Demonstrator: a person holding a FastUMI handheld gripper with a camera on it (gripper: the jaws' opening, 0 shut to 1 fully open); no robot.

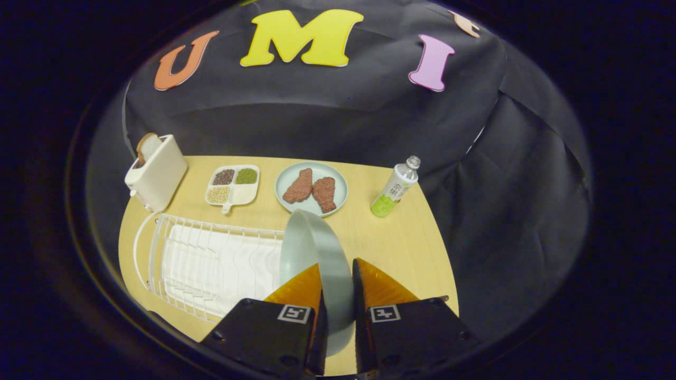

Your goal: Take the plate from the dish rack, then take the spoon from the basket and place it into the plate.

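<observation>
The gripper (pixel 336 274) is closed on the plate (pixel 317 253): one finger presses on each face of it, and the plate stands on its edge between them, its rim pointing forward. The plate is a smooth, pale grey-green round disc with a thin rim. It is at the right end of the dish rack (pixel 211 258); I cannot tell if it still touches the rack or is already above it.

The dish rack is made of thin white wire, with a row of curved wires and a white ribbed tray under them. It lies near the front-left edge of the table (pixel 401 248) and takes most of the left part. The table is light wood with a fine grain.

To the right of the plate the wood is bare up to the right edge, so here is the most open room. Beyond the rack stand, from left to right, a cream toaster (pixel 157 171) with a slice of bread (pixel 147 145) in it, a white divided dish (pixel 233 184) with beans in its sections, a second pale plate with two brown meat pieces (pixel 311 188), and a plastic bottle (pixel 395 188) near the far right edge.
</observation>
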